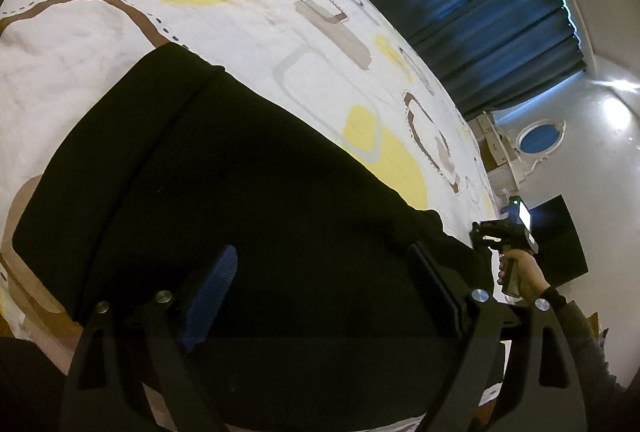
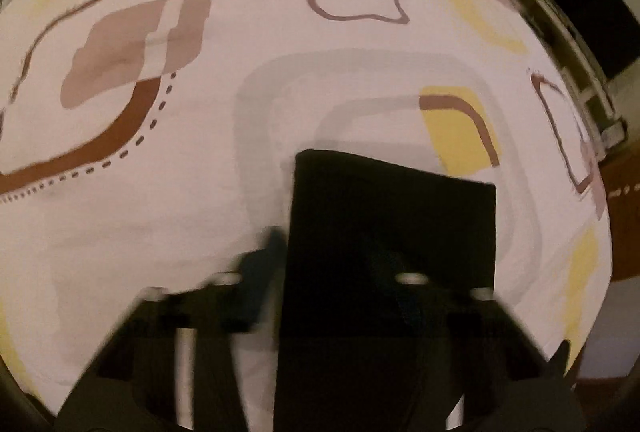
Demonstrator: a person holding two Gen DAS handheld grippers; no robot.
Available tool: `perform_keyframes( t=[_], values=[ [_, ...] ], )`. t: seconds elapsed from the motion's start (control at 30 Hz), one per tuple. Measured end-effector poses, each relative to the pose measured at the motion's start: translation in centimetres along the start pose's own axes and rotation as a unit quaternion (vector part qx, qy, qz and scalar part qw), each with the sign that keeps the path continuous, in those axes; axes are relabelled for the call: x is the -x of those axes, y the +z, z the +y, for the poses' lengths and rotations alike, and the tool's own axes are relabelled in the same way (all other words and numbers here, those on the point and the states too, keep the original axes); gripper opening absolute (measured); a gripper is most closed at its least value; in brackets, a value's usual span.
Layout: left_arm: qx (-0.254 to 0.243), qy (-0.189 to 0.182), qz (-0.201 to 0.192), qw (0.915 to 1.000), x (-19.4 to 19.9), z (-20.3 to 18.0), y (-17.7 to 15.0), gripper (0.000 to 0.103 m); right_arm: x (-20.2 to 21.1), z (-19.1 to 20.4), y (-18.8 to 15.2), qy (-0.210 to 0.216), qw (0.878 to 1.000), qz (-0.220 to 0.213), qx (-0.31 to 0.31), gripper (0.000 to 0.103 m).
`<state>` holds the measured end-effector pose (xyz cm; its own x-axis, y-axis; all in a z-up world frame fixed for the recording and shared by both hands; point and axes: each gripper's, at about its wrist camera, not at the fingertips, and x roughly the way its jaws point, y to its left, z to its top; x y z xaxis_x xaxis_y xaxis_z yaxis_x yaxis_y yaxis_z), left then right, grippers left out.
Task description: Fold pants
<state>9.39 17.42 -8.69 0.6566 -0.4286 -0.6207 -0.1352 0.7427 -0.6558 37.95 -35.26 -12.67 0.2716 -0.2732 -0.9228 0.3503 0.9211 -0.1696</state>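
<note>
- One pair of black pants, soft and matte, fills my left view's centre on one patterned bedsheet.
- My left gripper: two fingers spread over them.
- My right gripper: blurred; a square pant end hangs between the fingers, grip unclear.

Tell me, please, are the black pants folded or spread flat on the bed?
Partly folded: the pants show a layered edge across the cloth on the bedsheet.

One pair of black pants on one patterned bedspread. Two grippers: left, right. One dark curtain, one oval mirror.
</note>
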Motion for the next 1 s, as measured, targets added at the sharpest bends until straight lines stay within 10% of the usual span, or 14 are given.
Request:
perform_keyframes(
  t=[0.23,0.57,1.0],
  values=[
    [-0.006,0.014,-0.005,0.9999,-0.1,-0.6,-0.2,0.086,5.1,-6.5,-2.8,0.084,0.993,-0.058,-0.052,0.010],
    [0.012,0.042,0.000,0.9991,0.1,-2.3,-0.9,0.086,15.2,-24.9,-14.5,0.173,0.954,-0.178,-0.168,0.010],
    [-0.062,-0.003,0.066,0.9959,-2.6,-10.6,-5.7,0.086,7.3,-37.3,-30.4,0.228,0.906,-0.133,-0.332,0.010]
  ],
)
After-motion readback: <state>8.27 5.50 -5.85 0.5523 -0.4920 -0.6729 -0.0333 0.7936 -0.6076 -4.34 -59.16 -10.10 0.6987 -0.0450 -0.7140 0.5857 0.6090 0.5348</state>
